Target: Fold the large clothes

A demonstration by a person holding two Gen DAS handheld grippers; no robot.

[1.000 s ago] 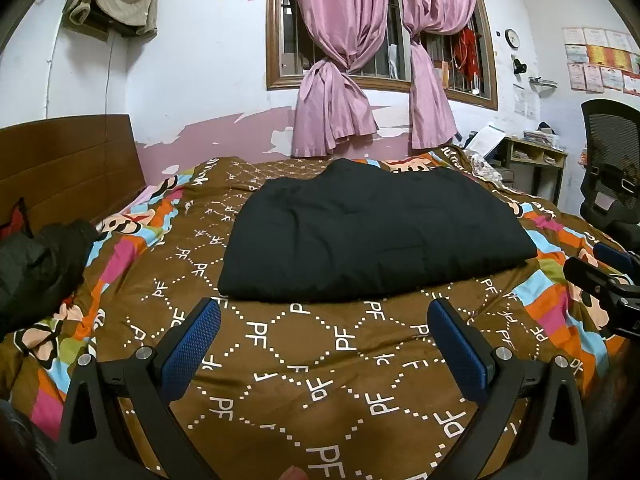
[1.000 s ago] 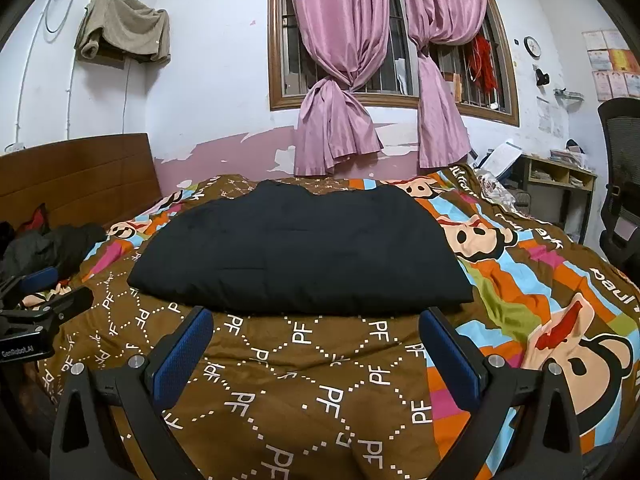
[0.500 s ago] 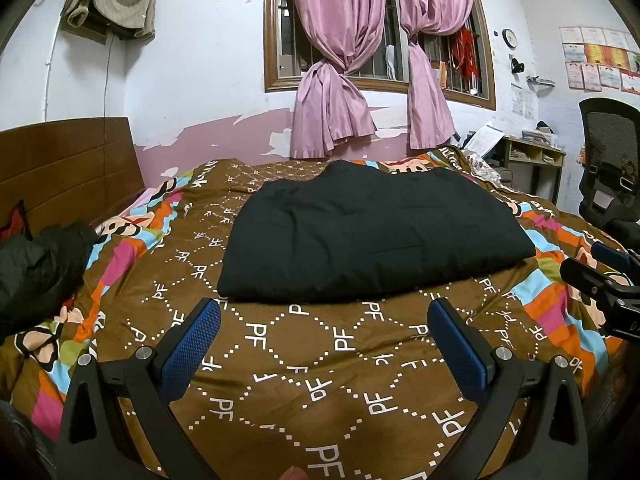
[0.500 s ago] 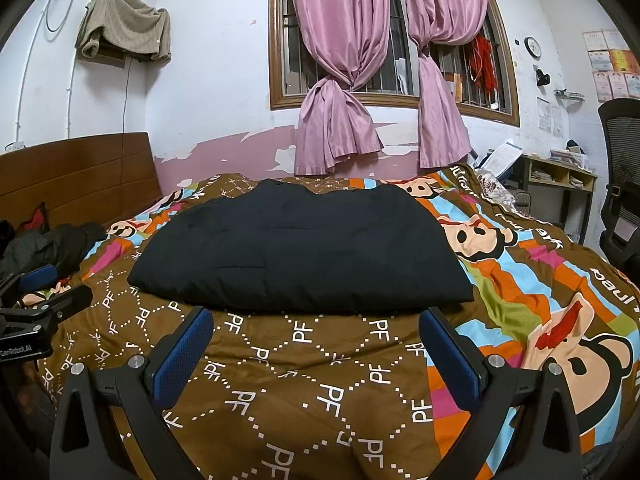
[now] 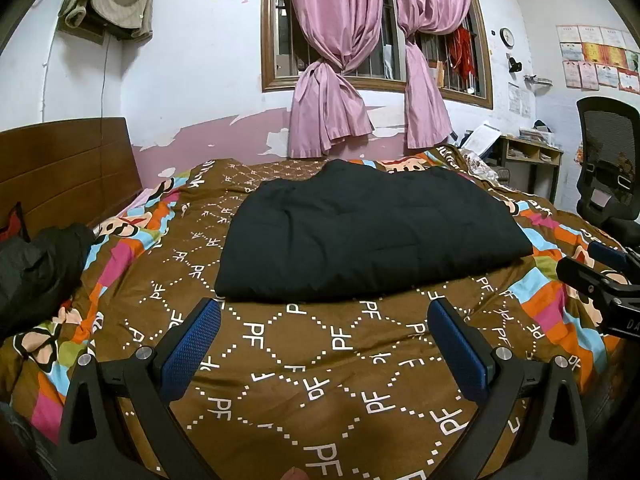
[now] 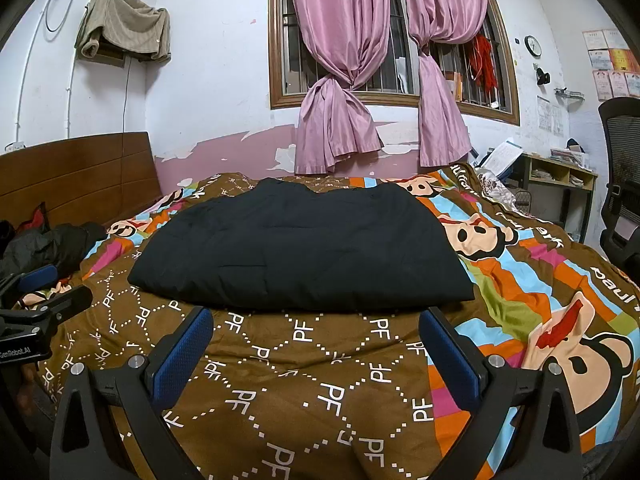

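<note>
Left wrist view: left tongs (image 5: 324,322) spread wide, empty, hovering over the bed (image 5: 344,360) near its front edge. Black garment (image 5: 372,236) lies flat on the patterned cover, straight ahead of the tongs and apart from them; its near hem sits just past the blue pads (image 5: 192,344).

Right wrist view: right tongs (image 6: 316,330) also spread, holding nothing, same standoff. Black garment (image 6: 304,248) dead ahead, near edge just beyond the fingertips.

Key geometry:
- Garment's long axis runs left-right across both views, i.e. crosswise to the tongs' pointing direction.
- It already looks folded into a thick, roughly rectangular slab; far edge lumpy toward the window (image 6: 392,32).
- Left tongs line up with the garment's near-left corner, right tongs with the near-right part of the hem. Neither is clearly nearer; both are about equally short of it.
- Each tool shows in the other's view at the frame edge, so they sit side by side, well apart.

Judgement: next move is likely forward and down onto the near hem, one corner each. Risk: pinching the bed cover with the fabric. A second dark garment (image 5: 36,264) is heaped at the far left, not in play.
</note>
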